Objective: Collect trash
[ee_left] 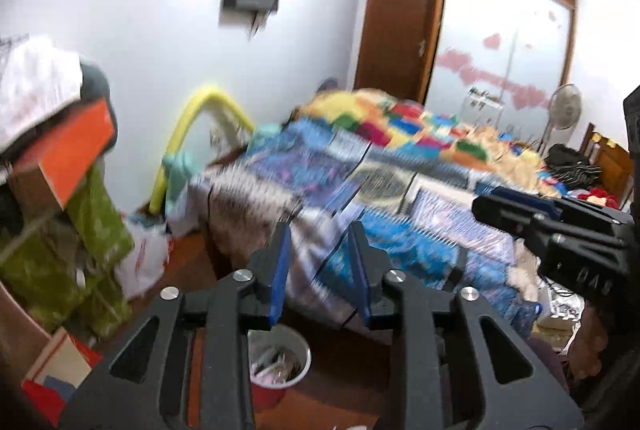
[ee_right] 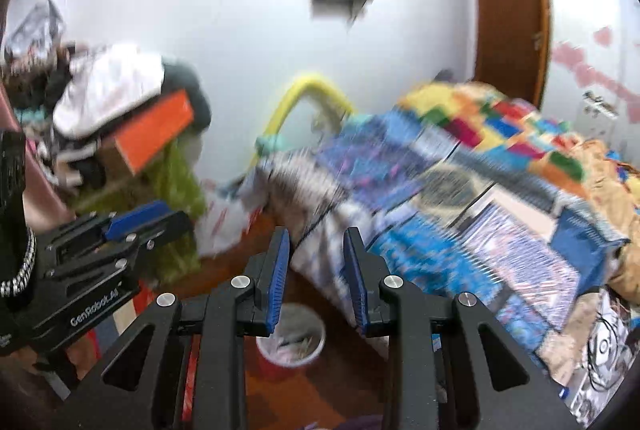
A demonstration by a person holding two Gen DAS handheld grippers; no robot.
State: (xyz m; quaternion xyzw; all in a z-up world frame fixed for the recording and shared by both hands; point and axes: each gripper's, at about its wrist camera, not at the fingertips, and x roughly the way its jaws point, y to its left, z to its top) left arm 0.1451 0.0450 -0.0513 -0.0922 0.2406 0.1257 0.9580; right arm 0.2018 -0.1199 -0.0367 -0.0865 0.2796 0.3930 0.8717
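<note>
A red trash bin [ee_left: 280,362] with a white liner and scraps inside stands on the wooden floor beside the bed; it also shows in the right wrist view [ee_right: 291,342]. My left gripper [ee_left: 320,234] is open and empty, held above the bin. My right gripper [ee_right: 316,236] is open and empty, also above the bin. The right gripper shows from the side in the left wrist view [ee_left: 492,207]. The left gripper shows from the side in the right wrist view [ee_right: 160,216]. Both views are motion-blurred.
A bed [ee_left: 400,189] with colourful blankets fills the right. A yellow rail [ee_left: 192,133] stands at its corner. Green bags [ee_left: 80,246], an orange box [ee_left: 68,149] and clothes pile at left. A white plastic bag [ee_left: 148,258] lies on the floor. A door [ee_left: 400,21] is behind.
</note>
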